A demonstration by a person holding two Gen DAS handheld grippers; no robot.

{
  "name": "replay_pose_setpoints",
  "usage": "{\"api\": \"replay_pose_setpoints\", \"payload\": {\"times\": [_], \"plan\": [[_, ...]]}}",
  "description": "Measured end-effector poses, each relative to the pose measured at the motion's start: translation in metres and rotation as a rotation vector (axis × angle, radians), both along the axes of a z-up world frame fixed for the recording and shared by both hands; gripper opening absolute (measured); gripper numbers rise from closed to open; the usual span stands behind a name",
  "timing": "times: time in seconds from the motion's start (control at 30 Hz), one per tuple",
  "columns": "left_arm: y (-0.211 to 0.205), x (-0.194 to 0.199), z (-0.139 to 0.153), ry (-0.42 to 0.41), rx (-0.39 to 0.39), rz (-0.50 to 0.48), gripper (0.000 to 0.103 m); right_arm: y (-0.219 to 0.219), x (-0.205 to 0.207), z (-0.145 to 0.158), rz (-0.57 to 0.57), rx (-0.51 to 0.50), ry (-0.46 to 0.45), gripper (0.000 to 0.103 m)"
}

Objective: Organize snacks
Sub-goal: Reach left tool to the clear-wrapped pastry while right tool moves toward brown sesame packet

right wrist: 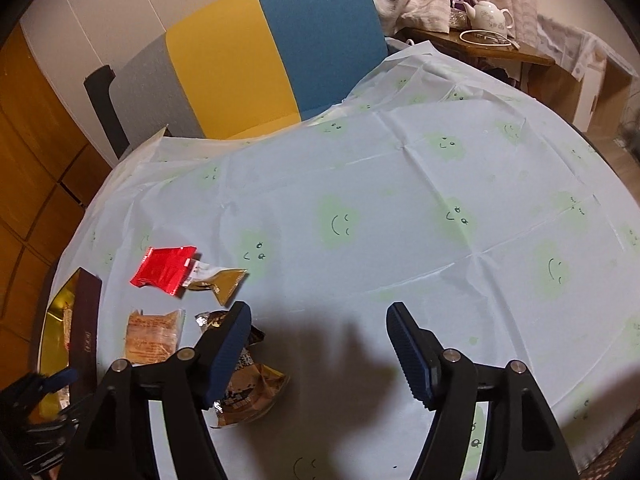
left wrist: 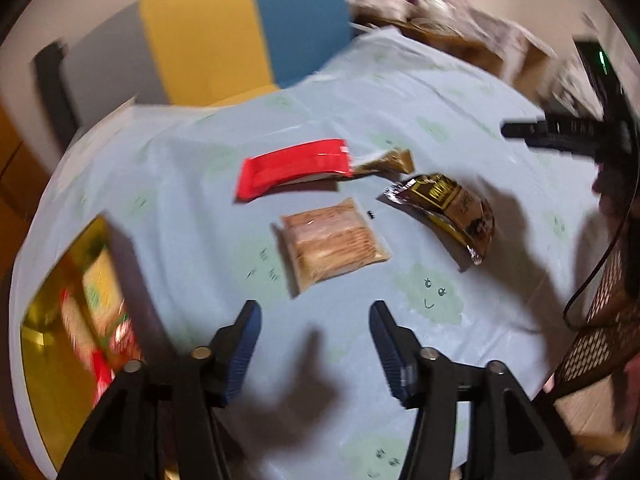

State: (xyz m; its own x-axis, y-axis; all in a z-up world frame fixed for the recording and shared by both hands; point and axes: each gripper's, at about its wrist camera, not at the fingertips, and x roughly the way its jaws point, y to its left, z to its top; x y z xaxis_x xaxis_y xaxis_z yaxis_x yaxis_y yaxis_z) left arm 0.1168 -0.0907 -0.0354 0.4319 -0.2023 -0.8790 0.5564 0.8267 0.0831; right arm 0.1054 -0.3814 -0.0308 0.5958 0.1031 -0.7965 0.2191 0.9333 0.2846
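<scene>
Pale blue tablecloth (right wrist: 400,216) printed with green smiling clouds covers the round table, with a grey, yellow and blue chair (right wrist: 256,60) pushed up at its far side. Taking the red snack packet (left wrist: 294,166) as the landmark: a gold wrapper (left wrist: 386,162) lies touching its right end, a clear pack of tan biscuits (left wrist: 334,242) sits just in front of it, and a dark brown and gold snack bag (left wrist: 448,210) lies to its right, apart from the biscuits. A gold box (left wrist: 60,308) with colourful packets inside stands well to its left at the table edge.

Left gripper (left wrist: 316,312) hovers over bare cloth in front of the biscuits, jaws spread wide with nothing between them. Right gripper (right wrist: 318,316) also stands wide and empty, its left finger (right wrist: 228,352) over the brown snack bag.
</scene>
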Motion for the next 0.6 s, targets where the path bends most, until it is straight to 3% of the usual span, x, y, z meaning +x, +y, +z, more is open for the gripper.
{"api": "replay_pose_setpoints", "payload": {"times": [0.07,0.2,0.33,0.4,0.6], "plan": [[-0.011,0.012,-0.009,0.056,0.017,-0.079,0.078,0.0,0.0,0.001,0.004,0.007,-0.006,0.072],[-0.027,0.03,-0.022,0.109,0.089,-0.202,0.082,0.0,0.0,0.001,0.006,0.015,-0.005,0.073],[-0.045,0.044,-0.029,0.109,0.161,-0.317,0.082,-0.002,0.001,0.002,0.0,0.028,-0.01,0.074],[-0.052,0.047,-0.03,0.071,0.216,-0.342,0.082,-0.004,0.001,0.001,-0.004,0.035,-0.008,0.075],[-0.07,0.038,-0.046,0.098,0.351,-0.575,0.082,-0.007,0.001,0.0,-0.017,0.061,-0.005,0.076]]}}
